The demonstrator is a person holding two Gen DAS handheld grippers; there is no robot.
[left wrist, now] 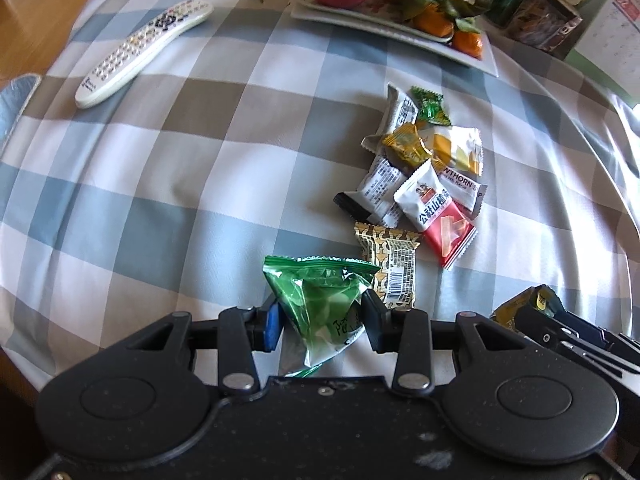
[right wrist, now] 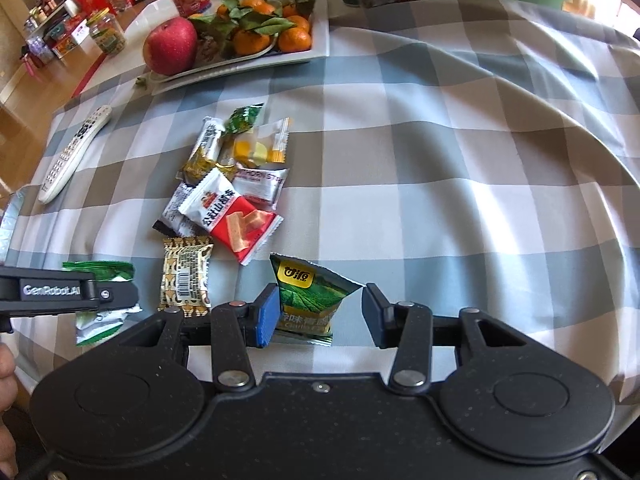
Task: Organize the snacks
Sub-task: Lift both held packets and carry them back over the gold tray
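Observation:
In the left wrist view my left gripper [left wrist: 323, 320] is shut on a clear green snack packet [left wrist: 320, 300], both pads pressed to its sides. In the right wrist view my right gripper [right wrist: 320, 312] holds a green packet with a yellow logo [right wrist: 306, 296]. The blue left pad presses it and its far corner meets the right finger. A pile of loose snack packets [left wrist: 420, 184] [right wrist: 228, 192] lies on the checked tablecloth just beyond both grippers. A brown patterned packet [left wrist: 392, 268] [right wrist: 186, 276] is the nearest of them. The two grippers sit side by side.
A white remote [left wrist: 140, 48] [right wrist: 72, 156] lies at the left. A white fruit plate [left wrist: 472, 56] [right wrist: 260, 62] with an apple [right wrist: 170, 46] and tangerines stands at the back, tins [left wrist: 532, 4] behind it. The table edge drops off at the left. A hand [right wrist: 6, 380] shows at the lower left.

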